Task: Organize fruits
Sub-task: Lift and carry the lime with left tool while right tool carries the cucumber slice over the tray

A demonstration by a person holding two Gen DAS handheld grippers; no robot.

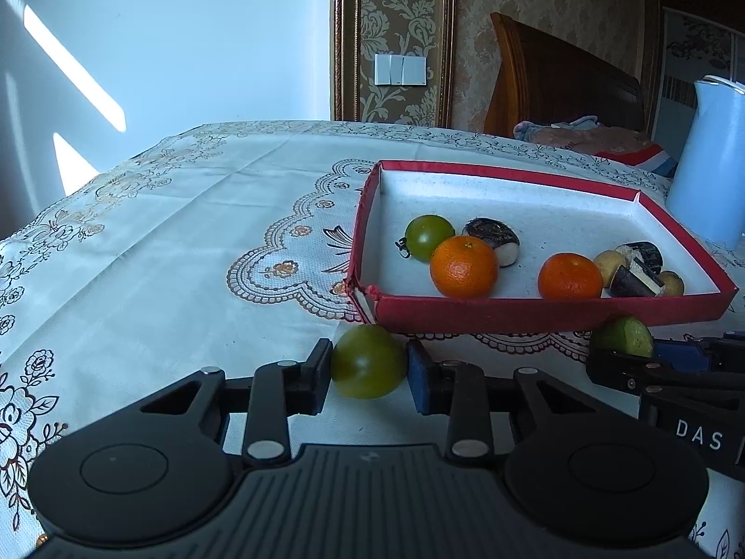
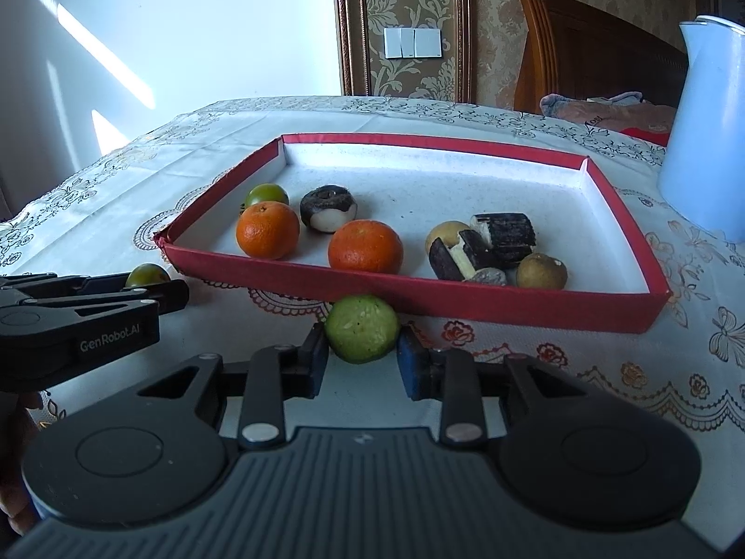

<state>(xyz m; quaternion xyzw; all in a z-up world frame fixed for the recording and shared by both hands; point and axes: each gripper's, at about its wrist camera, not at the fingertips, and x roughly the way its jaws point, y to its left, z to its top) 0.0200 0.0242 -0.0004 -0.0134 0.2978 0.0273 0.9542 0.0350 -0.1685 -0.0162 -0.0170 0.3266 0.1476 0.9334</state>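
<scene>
My left gripper (image 1: pixel 370 372) is shut on a green tomato (image 1: pixel 368 363), just before the near left corner of the red tray (image 1: pixel 512 314). My right gripper (image 2: pixel 361 351) is shut on a pale green cut fruit piece (image 2: pixel 362 334), against the tray's near wall (image 2: pixel 419 296). In the tray lie a green tomato (image 2: pixel 266 194), two oranges (image 2: pixel 267 230) (image 2: pixel 365 246), dark-skinned cut pieces (image 2: pixel 505 233) and small tan fruits (image 2: pixel 541 271). The left gripper with its tomato (image 2: pixel 147 275) shows at the left of the right wrist view.
A light blue jug (image 2: pixel 707 139) stands right of the tray's far corner. The table carries a white embroidered cloth (image 1: pixel 163 233). A wooden chair back (image 2: pixel 582 46) and some folded fabric stand beyond the far edge.
</scene>
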